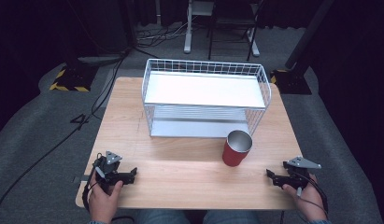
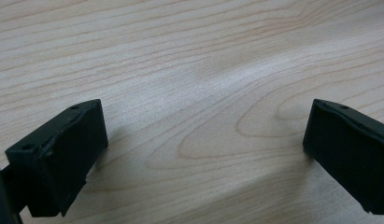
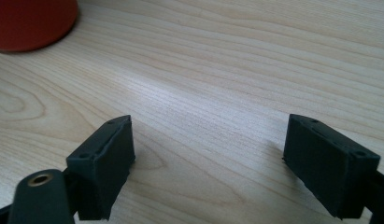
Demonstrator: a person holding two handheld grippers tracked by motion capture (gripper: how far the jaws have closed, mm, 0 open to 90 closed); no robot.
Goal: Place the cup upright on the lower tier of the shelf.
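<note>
Both hands rest at the near edge of the wooden table (image 1: 180, 168), your left gripper (image 1: 126, 176) and right gripper (image 1: 272, 176) lying low with jaws spread wide and empty, apparently a ready pose. Between them and farther in, a red cup (image 1: 236, 148) stands upright just in front of the white wire rack (image 1: 206, 98), whose two shelves are bare. Your right gripper points roughly toward the cup, likely the easier reach.

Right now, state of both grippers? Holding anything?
Left gripper: open, jaws wide apart over bare wooden table, holding nothing.
Right gripper: open, holding nothing; the red cup sits ahead of it, untouched.
</note>
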